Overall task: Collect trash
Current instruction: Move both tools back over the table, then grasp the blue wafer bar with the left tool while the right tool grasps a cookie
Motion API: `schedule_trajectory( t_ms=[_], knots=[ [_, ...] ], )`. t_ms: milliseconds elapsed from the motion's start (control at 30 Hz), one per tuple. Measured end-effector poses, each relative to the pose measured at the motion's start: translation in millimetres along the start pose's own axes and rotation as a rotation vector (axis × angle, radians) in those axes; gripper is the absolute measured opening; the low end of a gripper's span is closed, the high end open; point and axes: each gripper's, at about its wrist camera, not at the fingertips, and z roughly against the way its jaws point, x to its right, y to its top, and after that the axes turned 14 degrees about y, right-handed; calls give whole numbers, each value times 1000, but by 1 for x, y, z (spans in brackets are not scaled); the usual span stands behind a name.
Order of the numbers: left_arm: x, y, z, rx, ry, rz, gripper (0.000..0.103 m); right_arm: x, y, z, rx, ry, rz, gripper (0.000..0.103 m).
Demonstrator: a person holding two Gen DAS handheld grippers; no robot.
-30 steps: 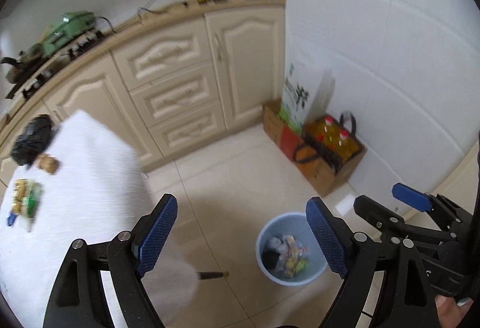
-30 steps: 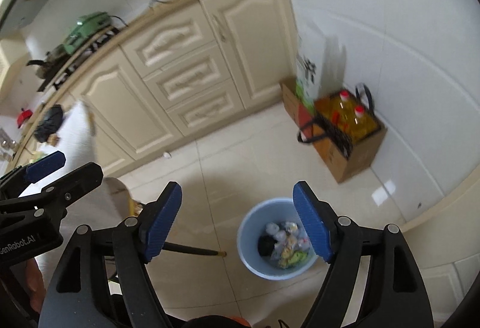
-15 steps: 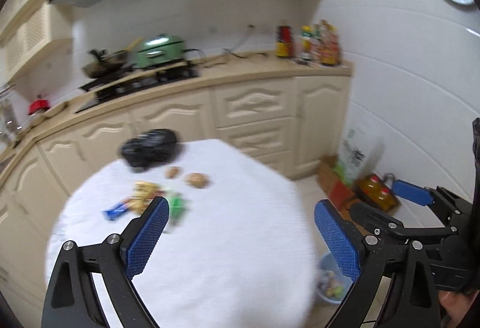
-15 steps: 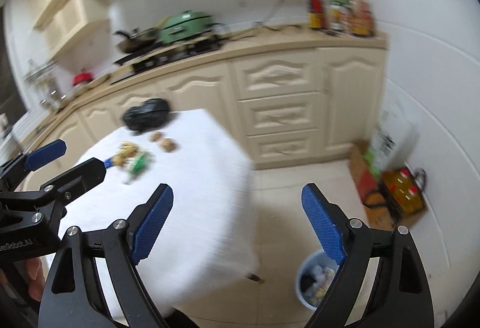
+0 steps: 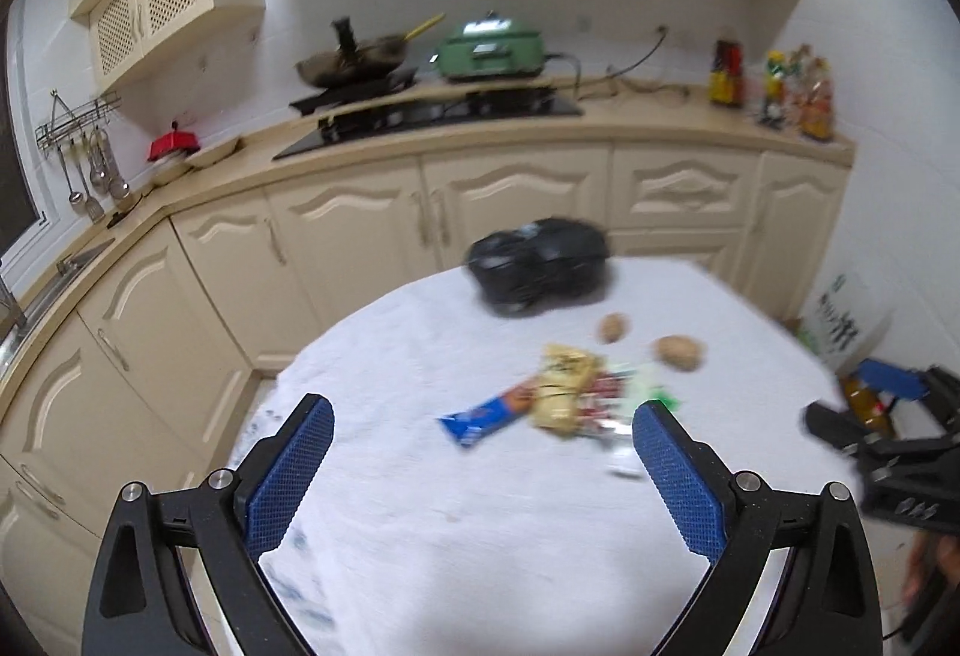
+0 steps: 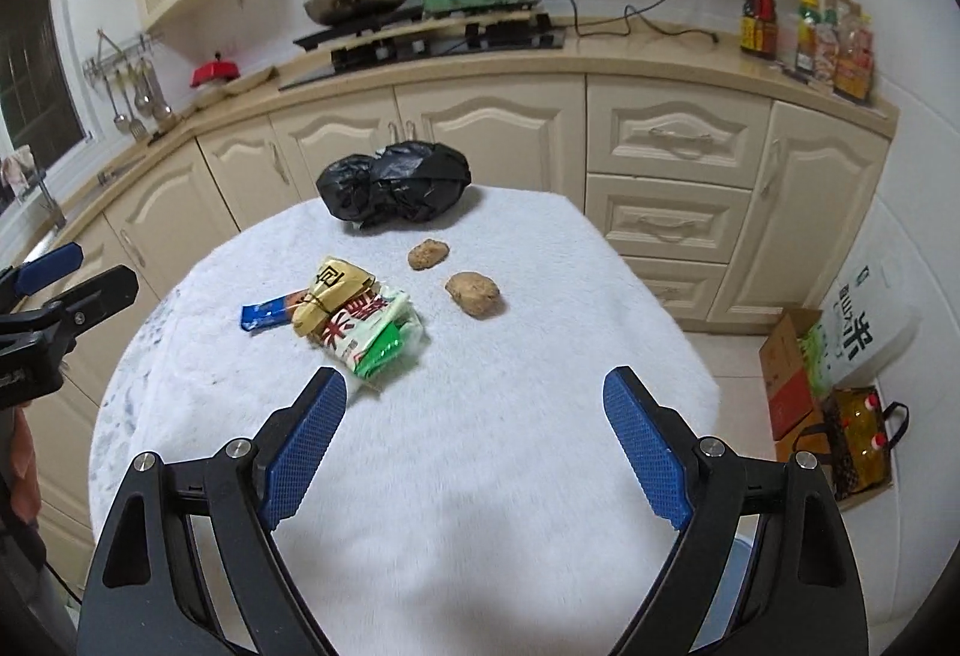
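Left gripper (image 5: 480, 467): jaws spread wide, nothing between the blue pads, held above the near part of the table (image 5: 480, 566). Right gripper (image 6: 474, 443): likewise wide apart and empty, over the table's near side.

Landmark: black plastic bag (image 6: 394, 183), at the table's far edge, toward the cabinets (image 6: 486, 134).
- Two brown lumps (image 6: 473, 293) just nearer than the bag, apart from each other.
- Pile of wrappers (image 6: 354, 323) nearer still and to the bag's left: tan packet on top, white-green-red packet under it, blue bar wrapper (image 6: 268, 312) touching its left side.
- Nearer than the pile, bare white cloth runs to both grippers.

Edges: cloth hangs over the rounded table rim on all visible sides. Right of the table, tiled floor, then a cardboard box (image 6: 787, 368) and a bag of oil bottles (image 6: 858, 440) against the wall. A sliver of blue bin (image 6: 737, 584) shows under the right gripper's right finger.

Change: a second ago both cameras pointed down at the floor and the bin of trash; both have since swung up to face the tabletop. Left view blurred.
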Motion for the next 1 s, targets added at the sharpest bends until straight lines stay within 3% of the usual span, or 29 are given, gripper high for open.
schedule_trajectory(
  t_ms=[133, 233, 300, 500, 633, 700, 800, 967, 1000],
  knots=[
    [11, 6, -58, -111, -43, -22, 92, 7, 11, -32, -41, -15, -2, 89],
    [18, 5, -94, -180, -82, -43, 82, 15, 18, -55, -72, -31, -4, 89],
    [17, 2, -114, -208, -93, -67, 74, 19, 21, -68, -93, -41, 2, 89],
    [29, 7, -173, -260, -106, -122, 67, 34, 30, -97, -132, -47, 9, 89],
    [32, 16, -189, -235, -152, -100, 57, 41, 34, -113, -147, -40, 13, 89],
    [38, 17, -195, -222, -177, -88, 32, 43, 35, -121, -157, -40, 11, 89],
    [37, 15, -194, -199, -137, -76, 19, 48, 37, -130, -153, -38, -5, 89],
    [29, 10, -182, -190, -120, -71, 17, 48, 44, -148, -158, -27, 13, 88],
    [28, 9, -177, -189, -119, -69, 17, 47, 44, -151, -167, -24, 21, 82]
  ],
)
